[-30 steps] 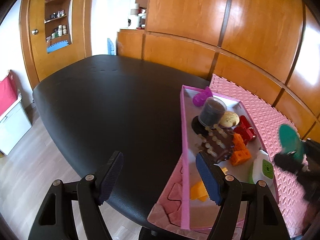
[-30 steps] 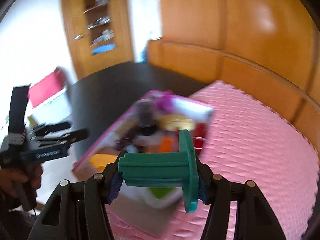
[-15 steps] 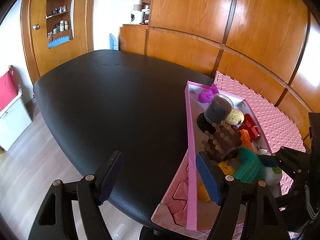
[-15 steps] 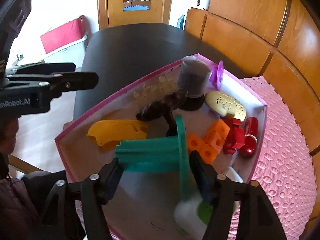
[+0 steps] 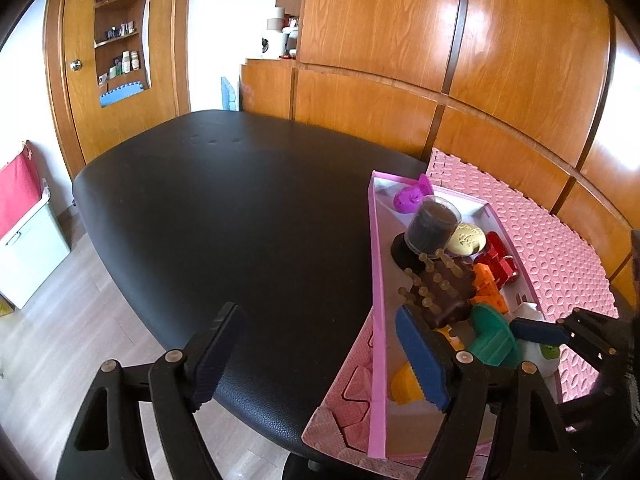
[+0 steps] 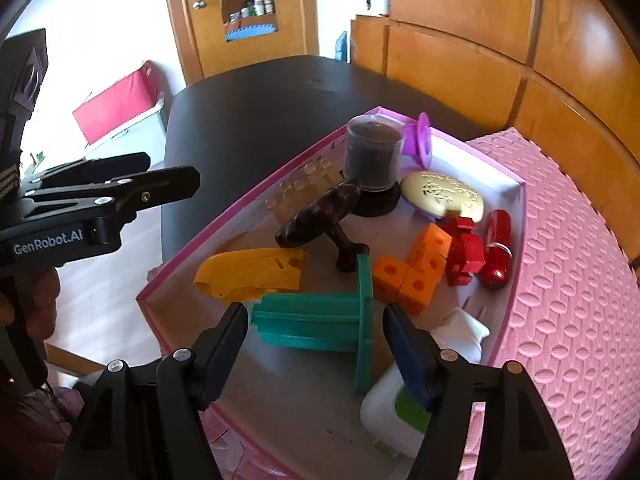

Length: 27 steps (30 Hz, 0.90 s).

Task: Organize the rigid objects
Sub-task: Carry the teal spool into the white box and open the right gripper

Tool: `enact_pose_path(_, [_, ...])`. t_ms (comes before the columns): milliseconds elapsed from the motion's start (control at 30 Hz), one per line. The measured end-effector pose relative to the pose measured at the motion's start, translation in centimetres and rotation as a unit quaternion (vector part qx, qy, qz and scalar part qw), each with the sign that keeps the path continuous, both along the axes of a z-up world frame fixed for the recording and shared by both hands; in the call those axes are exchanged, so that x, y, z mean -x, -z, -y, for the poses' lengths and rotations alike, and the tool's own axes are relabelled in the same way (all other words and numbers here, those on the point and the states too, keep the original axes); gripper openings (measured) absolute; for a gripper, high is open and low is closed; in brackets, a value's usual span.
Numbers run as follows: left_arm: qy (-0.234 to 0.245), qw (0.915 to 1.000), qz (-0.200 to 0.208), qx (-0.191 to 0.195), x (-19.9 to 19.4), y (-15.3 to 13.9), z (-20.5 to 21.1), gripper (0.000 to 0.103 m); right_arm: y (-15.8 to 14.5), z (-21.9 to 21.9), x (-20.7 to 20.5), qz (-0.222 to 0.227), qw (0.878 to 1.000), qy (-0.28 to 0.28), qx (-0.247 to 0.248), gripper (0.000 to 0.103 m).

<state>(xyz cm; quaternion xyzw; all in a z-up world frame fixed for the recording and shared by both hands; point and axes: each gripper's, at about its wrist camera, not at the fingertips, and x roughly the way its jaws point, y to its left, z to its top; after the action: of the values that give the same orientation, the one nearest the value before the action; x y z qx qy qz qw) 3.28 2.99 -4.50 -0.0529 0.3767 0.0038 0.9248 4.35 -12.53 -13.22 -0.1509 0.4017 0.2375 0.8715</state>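
Right gripper: jaws parted, pads off the green spool lying between them.
Green spool: rested in the pink tray, near its front edge.
Left gripper: jaws opening, nothing held, over the table's front edge.

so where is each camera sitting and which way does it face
Left wrist: on the left gripper, angled down over the black table; its opening jaws hold nothing; the pink tray lies right.
Right wrist: on the right gripper, angled down into the tray; the teal piece lies between open jaws; a hand shows left.
Shared: tray, teal piece, each other's gripper.
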Motion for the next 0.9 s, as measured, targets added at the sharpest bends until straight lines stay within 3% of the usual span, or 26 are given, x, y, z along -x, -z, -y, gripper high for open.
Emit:
enact_pose_path(233, [0.005,0.9998,0.015,-0.013,0.9,-0.9,1.1,0.087,-2.5,2.3,2.1,0.054,0.992,0.093,-0.063,0.071])
enact_pose_path(300, [0.002,0.9994,0.029,-0.021,1.5,-1.4,1.6,0.092,-3.2,3.1,2.7,0.075,0.984,0.137,-0.08,0.071])
enact_pose_path(333, [0.004,0.9988,0.041,-0.026,2.0,-1.9,1.9,0.1,-3.5,3.5,3.0,0.085,0.979,0.164,-0.088,0.071])
enact_pose_path(433, [0.007,0.998,0.056,-0.029,2.6,-2.5,2.7,0.103,-3.5,4.7,3.9,0.098,0.961,0.229,-0.119,0.071])
enact_pose_path(567, [0.01,0.9981,0.053,-0.03,2.9,-2.8,3.3,0.103,-3.1,4.4,3.9,0.102,0.957,0.258,-0.085,0.071])
enact_pose_path(733, [0.014,0.9984,0.052,-0.019,3.4,-2.9,3.3,0.103,-2.8,4.2,4.6,0.107,0.955,0.265,-0.074,0.071])
enact_pose_path(900, [0.002,0.9977,0.06,-0.033,3.8,-3.1,3.6,0.103,-2.6,3.7,4.7,0.117,0.955,0.264,-0.067,0.071])
